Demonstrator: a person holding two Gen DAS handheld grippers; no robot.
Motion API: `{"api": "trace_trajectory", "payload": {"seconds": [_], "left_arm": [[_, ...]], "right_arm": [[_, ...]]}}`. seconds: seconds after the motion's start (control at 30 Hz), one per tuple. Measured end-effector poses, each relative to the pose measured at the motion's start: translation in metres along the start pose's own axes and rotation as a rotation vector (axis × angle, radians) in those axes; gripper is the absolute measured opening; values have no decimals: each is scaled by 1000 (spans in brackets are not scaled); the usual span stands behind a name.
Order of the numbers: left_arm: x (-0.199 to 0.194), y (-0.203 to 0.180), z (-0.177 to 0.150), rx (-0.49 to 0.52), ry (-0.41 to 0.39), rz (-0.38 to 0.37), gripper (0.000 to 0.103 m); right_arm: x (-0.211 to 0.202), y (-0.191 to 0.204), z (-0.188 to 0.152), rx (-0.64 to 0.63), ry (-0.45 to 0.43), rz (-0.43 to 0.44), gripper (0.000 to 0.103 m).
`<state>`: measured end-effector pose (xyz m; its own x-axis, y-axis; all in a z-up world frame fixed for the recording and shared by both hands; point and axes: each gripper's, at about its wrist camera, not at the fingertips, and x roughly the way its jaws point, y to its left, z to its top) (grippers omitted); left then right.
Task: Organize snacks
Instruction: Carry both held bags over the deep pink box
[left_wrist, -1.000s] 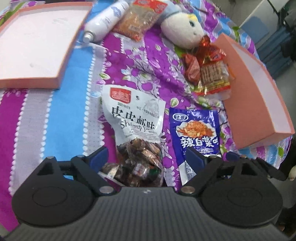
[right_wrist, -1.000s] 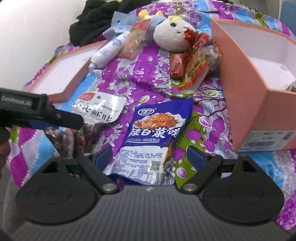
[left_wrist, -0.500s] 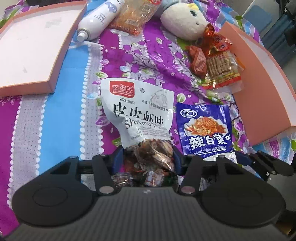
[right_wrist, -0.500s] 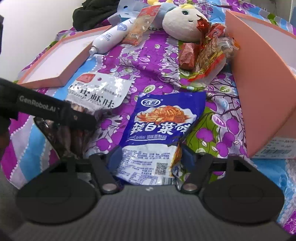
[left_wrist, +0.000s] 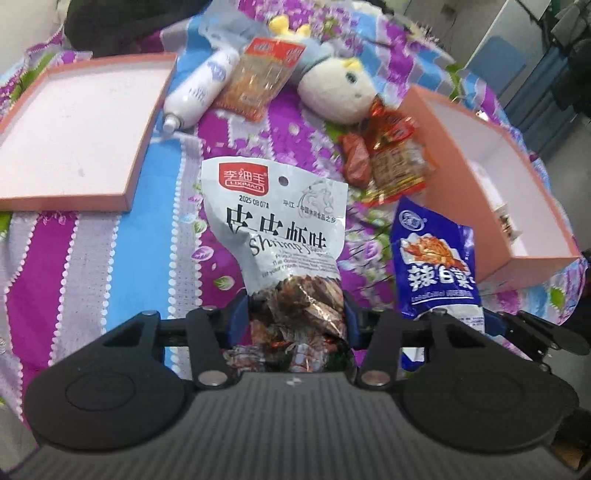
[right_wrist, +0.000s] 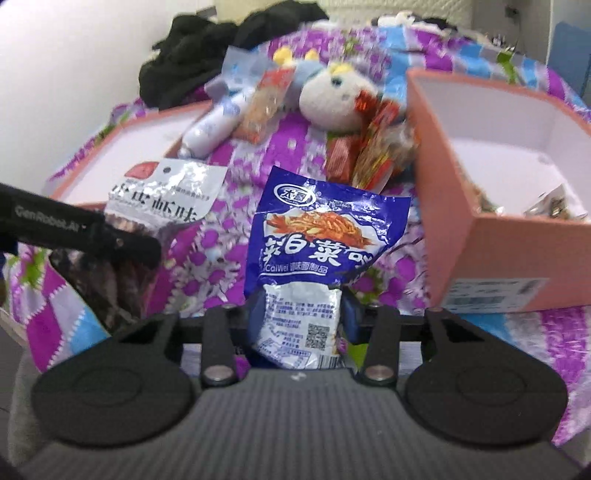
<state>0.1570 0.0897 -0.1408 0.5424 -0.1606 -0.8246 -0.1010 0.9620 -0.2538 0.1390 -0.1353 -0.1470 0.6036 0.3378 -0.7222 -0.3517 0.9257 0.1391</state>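
My left gripper is shut on the bottom of a white shrimp snack bag and holds it lifted above the bedspread. My right gripper is shut on the lower end of a blue spicy snack packet, also lifted. The blue packet shows to the right in the left wrist view, and the white bag with the left gripper's finger shows to the left in the right wrist view.
An open pink box stands at the right with a few items inside. Its lid lies at the left. A white bottle, an orange snack bag, a plush toy and red snack packets lie behind on the purple floral bedspread.
Both grippers closed on their snack bags and lifted them off the bedspread; the bags now hang upright in the fingers.
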Motion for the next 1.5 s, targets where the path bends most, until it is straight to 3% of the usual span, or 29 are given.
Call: {"api": "trace_trajectory", "payload": {"seconds": [0.5, 0.8, 1.03, 1.5], "left_arm": [[-110, -67, -9, 60, -183, -76, 56], [-138, -118, -25, 124, -209, -159, 56], [-131, -151, -24, 162, -189, -206, 56], [-39, -216, 49, 249, -113, -234, 56]], "right_arm": [[-131, -17, 9, 79, -232, -65, 45], [-181, -28, -4, 111, -290, -114, 45], [-191, -53, -8, 163, -290, -154, 45], [-148, -130, 28, 221, -270, -198, 45]]}}
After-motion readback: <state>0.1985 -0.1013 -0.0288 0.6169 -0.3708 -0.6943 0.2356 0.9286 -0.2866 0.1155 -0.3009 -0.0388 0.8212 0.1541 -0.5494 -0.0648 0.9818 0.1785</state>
